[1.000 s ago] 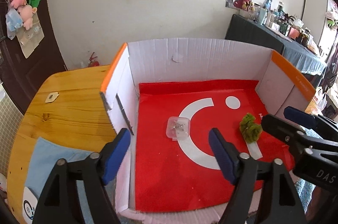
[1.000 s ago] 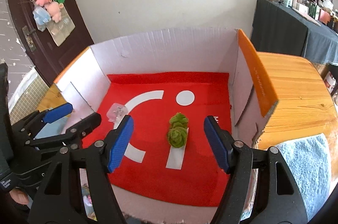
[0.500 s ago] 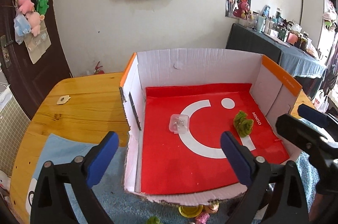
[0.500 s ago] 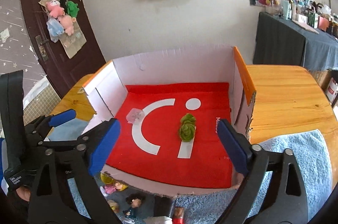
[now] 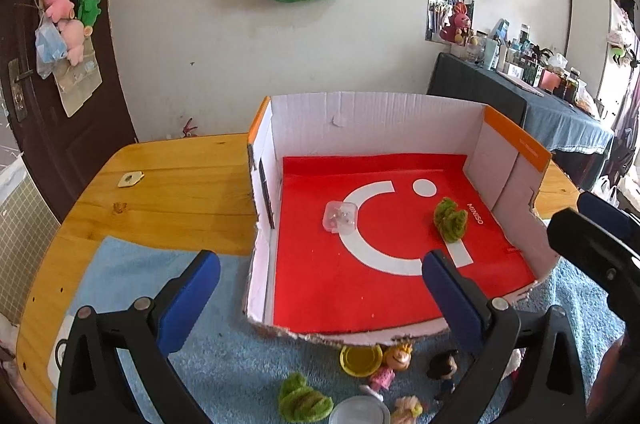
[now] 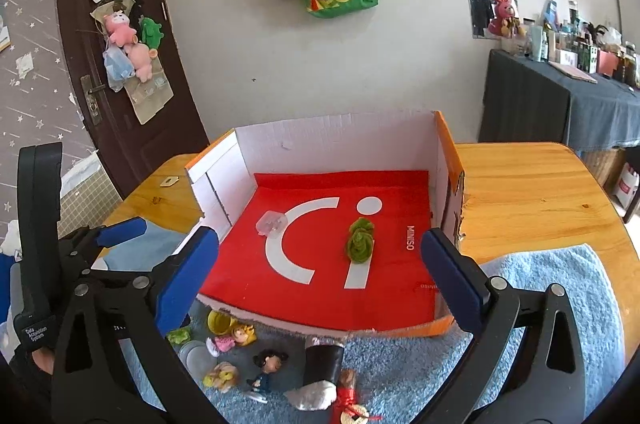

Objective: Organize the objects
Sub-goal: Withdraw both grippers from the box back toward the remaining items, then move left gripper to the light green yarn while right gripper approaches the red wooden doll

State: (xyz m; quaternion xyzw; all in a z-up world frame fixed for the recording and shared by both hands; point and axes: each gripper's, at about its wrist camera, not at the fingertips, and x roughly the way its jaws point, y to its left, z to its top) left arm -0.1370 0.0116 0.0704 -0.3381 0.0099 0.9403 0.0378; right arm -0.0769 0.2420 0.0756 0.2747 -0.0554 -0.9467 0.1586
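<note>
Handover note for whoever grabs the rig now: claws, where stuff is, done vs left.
Left claw: open, empty, jaws have just been opening, held in front of the box.
Right claw: open, empty, jaws likewise just opened.
Cardboard box sits on the wooden table, red liner inside.
Done: clear plastic case and green fuzzy piece lie in the box.
Left: on the blue towel in front of the box are a second green fuzzy piece, yellow lid, small figurines and other bits.

Wooden table (image 5: 168,191) under blue towel (image 5: 224,352), box (image 5: 376,115)
</note>
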